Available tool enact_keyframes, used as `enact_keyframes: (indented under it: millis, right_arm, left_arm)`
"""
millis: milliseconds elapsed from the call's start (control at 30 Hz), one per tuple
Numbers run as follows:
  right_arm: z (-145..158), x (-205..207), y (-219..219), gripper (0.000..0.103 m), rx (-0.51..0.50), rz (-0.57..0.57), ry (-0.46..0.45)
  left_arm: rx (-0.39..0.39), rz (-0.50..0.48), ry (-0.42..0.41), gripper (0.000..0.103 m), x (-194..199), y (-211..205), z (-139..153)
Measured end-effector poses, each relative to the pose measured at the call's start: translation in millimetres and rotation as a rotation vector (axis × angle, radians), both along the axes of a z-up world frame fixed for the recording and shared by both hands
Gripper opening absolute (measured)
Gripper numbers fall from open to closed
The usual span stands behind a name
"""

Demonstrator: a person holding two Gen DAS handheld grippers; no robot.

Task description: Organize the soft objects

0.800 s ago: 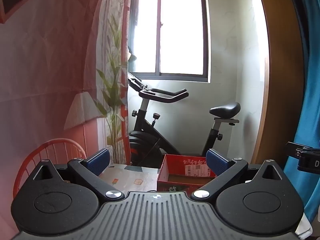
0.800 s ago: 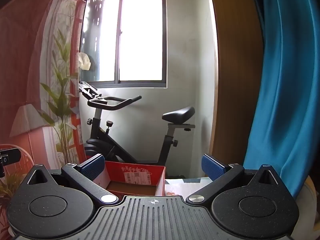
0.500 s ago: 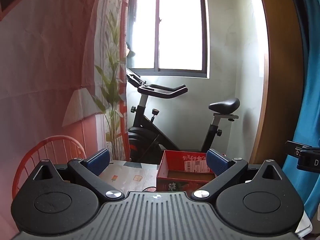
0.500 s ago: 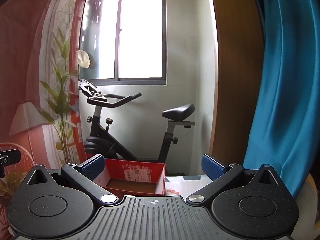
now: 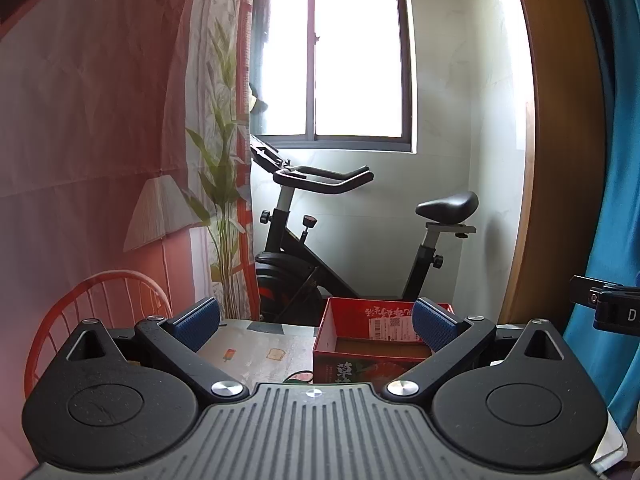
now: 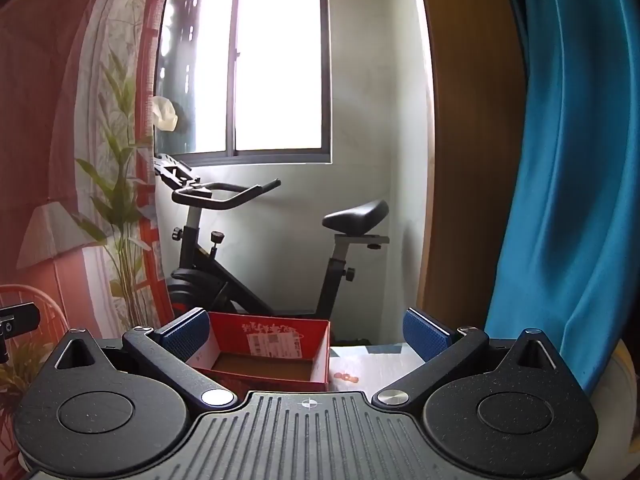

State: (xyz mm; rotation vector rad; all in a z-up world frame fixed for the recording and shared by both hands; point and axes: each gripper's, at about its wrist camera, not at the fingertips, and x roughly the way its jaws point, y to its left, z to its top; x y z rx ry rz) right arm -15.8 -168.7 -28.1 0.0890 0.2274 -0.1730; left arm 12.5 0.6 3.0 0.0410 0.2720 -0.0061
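An open red cardboard box (image 5: 372,346) stands on the patterned table (image 5: 260,350); it looks empty inside. It also shows in the right wrist view (image 6: 272,354). My left gripper (image 5: 316,322) is open and empty, held above the table's near side, the box behind its right finger. My right gripper (image 6: 306,332) is open and empty, the box behind its left finger. No soft object shows in either view. The right gripper's edge (image 5: 608,306) shows at the right of the left wrist view.
An exercise bike (image 5: 340,240) stands behind the table under the window. A red chair back (image 5: 100,304) is at the left. A blue curtain (image 6: 568,200) hangs at the right. A pale round thing (image 6: 618,396) sits low at the right edge.
Both grippers have tilted down slightly, so the box and more of the table top show higher in view. Both stay open and empty.
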Motion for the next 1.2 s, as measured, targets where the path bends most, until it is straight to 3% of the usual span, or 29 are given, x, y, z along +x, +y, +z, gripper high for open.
enact_keyframes:
  millis: [1200]
  right_arm:
    - [-2.8,7.7,-2.2,0.103,0.007,0.002,0.009]
  left_arm:
    - [0.004,-0.007,0.017,0.103,8.9,0.9,-6.8]
